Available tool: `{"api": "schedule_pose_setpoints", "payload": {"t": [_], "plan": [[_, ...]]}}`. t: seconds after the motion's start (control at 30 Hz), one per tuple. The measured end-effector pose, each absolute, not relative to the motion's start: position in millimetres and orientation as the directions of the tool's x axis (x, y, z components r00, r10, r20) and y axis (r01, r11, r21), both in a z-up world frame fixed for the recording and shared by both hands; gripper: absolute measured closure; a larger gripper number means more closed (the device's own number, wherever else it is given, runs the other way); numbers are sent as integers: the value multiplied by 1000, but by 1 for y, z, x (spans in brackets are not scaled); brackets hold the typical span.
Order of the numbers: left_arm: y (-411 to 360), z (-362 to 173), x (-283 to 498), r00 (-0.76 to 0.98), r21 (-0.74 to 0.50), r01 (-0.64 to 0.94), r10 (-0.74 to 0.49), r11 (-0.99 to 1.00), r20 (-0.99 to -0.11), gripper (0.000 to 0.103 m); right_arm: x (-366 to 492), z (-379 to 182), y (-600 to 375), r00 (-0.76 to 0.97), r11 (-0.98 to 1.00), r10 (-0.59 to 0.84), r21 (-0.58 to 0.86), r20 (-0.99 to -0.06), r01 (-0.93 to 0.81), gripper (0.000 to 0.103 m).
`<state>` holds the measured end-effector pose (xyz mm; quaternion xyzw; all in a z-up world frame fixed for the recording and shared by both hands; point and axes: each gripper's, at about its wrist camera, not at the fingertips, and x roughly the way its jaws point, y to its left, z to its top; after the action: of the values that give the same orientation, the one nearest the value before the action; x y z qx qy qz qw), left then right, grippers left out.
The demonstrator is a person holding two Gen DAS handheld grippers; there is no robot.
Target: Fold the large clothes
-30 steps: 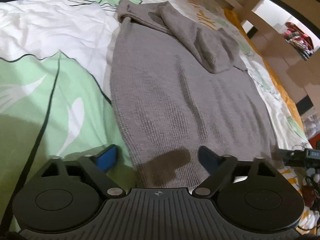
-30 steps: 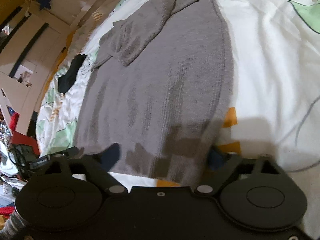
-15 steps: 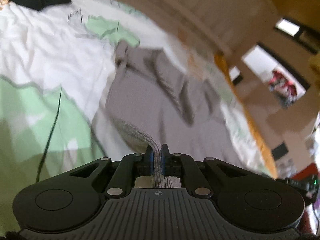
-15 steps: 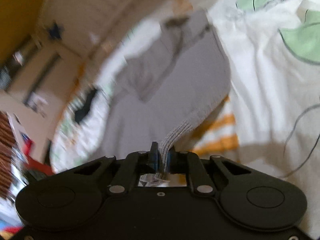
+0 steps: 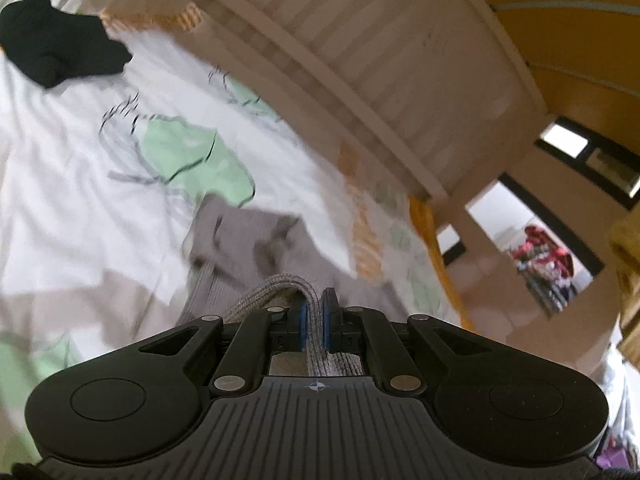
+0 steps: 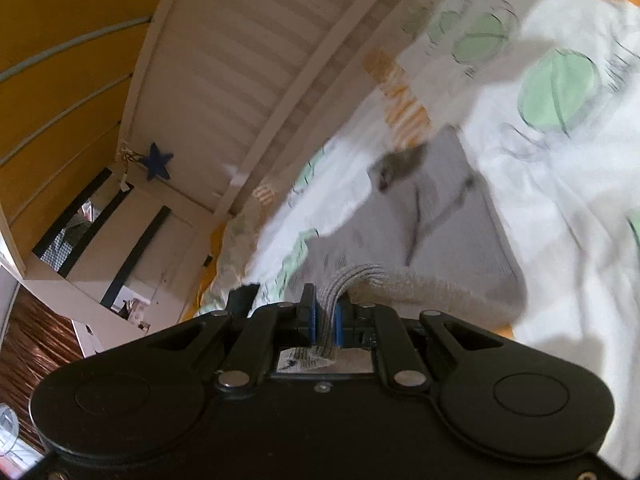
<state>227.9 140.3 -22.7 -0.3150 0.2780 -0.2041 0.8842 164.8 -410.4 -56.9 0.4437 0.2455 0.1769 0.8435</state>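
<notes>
Sweater [image 5: 256,240] hem pinched — both sides.

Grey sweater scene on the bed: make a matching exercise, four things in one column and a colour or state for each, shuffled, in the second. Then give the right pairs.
Things
1. grey sweater
2. left gripper
3. bedsheet
4. star on the wall

Colour or state
A. white with green shapes
B. dark blue
C. hem lifted, far part lying on the bed
D. shut on ribbed knit

Pairs: 1-C, 2-D, 3-A, 4-B
</notes>
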Motion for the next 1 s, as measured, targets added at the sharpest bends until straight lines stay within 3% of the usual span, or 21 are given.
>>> {"api": "schedule_pose_setpoints", "payload": {"t": [0.3, 0.63, 0.7, 0.73, 0.8, 0.83, 0.87, 0.9, 0.93, 1.0], "plan": [[122, -17, 311, 785, -641, 179, -501, 747, -364, 96, 252, -44, -416, 838, 597, 482, 796, -256, -101, 85], [98, -62, 384, 752, -545, 96, -419, 833, -509, 94, 347, -82, -413, 810, 686, 430, 727, -399, -6, 84], [98, -71, 391, 749, -560, 87, -425, 824, -509, 94, 357, -91, -410, 801, 708, 418, 706, -429, 9, 80], [98, -74, 394, 741, -575, 87, -439, 814, -509, 91, 360, -94, -408, 801, 719, 409, 695, -437, 12, 80], [99, -79, 400, 718, -611, 88, -475, 787, -509, 72, 364, -98, -406, 803, 736, 398, 677, -445, 11, 76], [100, -79, 400, 717, -623, 94, -487, 776, -499, 55, 365, -98, -405, 807, 743, 386, 669, -446, 14, 70], [101, -76, 397, 732, -619, 98, -478, 779, -486, 40, 364, -97, -405, 816, 749, 373, 663, -441, 16, 52], [103, -71, 392, 757, -602, 102, -455, 792, -469, 37, 360, -95, -405, 831, 755, 358, 656, -425, 10, 35], [104, -65, 386, 777, -585, 110, -437, 804, -454, 35, 357, -93, -406, 845, 760, 345, 650, -409, 4, 29], [104, -52, 375, 801, -544, 128, -410, 829, -436, 34, 350, -86, -407, 864, 777, 326, 630, -384, -13, 26]]}}
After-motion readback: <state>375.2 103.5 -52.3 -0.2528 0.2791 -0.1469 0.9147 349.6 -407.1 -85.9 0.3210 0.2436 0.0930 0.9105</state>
